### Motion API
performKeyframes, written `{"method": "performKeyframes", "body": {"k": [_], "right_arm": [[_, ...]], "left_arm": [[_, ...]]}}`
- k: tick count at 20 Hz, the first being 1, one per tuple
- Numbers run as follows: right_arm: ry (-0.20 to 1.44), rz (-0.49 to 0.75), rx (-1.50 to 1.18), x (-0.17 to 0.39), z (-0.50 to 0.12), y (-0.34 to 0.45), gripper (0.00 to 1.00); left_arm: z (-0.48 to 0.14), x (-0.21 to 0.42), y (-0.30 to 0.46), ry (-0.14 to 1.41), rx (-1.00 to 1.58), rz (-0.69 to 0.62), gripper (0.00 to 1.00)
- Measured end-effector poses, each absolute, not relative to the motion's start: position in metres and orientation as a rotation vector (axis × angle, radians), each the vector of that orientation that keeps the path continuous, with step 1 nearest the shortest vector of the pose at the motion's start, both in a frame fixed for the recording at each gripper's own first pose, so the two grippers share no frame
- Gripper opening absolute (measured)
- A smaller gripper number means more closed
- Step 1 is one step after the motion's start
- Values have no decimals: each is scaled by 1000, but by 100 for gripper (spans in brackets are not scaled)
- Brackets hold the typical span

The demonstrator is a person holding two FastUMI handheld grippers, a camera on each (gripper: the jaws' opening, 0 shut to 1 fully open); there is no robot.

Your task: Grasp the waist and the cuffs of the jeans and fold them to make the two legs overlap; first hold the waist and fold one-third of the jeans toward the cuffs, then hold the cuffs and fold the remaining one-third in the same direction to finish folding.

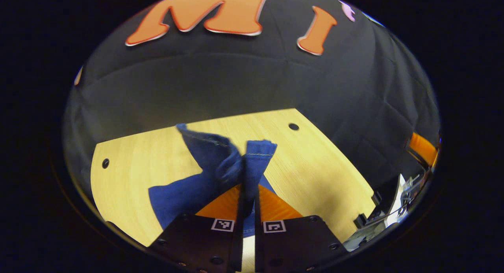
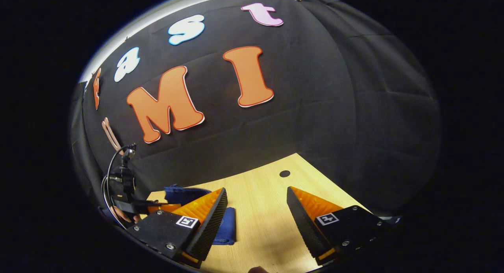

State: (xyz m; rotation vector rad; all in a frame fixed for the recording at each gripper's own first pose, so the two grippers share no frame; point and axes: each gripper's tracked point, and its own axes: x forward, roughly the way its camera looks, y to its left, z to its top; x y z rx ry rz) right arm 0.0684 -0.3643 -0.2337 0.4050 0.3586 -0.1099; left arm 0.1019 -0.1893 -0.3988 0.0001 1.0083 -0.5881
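Observation:
The blue jeans (image 1: 185,194) lie partly on the light wooden table (image 1: 315,166). Two hemmed cuff ends (image 1: 258,151) stand up from between my left gripper's fingers. My left gripper (image 1: 249,186) is shut on that denim and holds it above the tabletop. In the right gripper view, my right gripper (image 2: 256,192) is open over bare wood with nothing between its fingers. A folded edge of the jeans (image 2: 227,225) lies just left of its left finger (image 2: 214,214). Farther left, the left gripper (image 2: 126,186) and a hand holding it show beside more denim (image 2: 183,194).
The table (image 2: 267,229) has small round holes (image 1: 293,126) (image 1: 105,163) (image 2: 284,173) near its far edge. The black cloth wall stands close behind it. Dark equipment with cables (image 1: 393,202) and an orange object (image 1: 423,147) sit off the table's right edge.

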Motion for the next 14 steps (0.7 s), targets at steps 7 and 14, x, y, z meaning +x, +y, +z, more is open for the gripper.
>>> {"method": "performKeyframes", "body": {"k": [7,14], "right_arm": [[350,-74,368,78,-233,-353,94],[289,67,272,91,-205,-283,94]], "left_arm": [[-340,93,-195,859,-25,-645,40],[-235,113,-134,534,2,-512,85]]}}
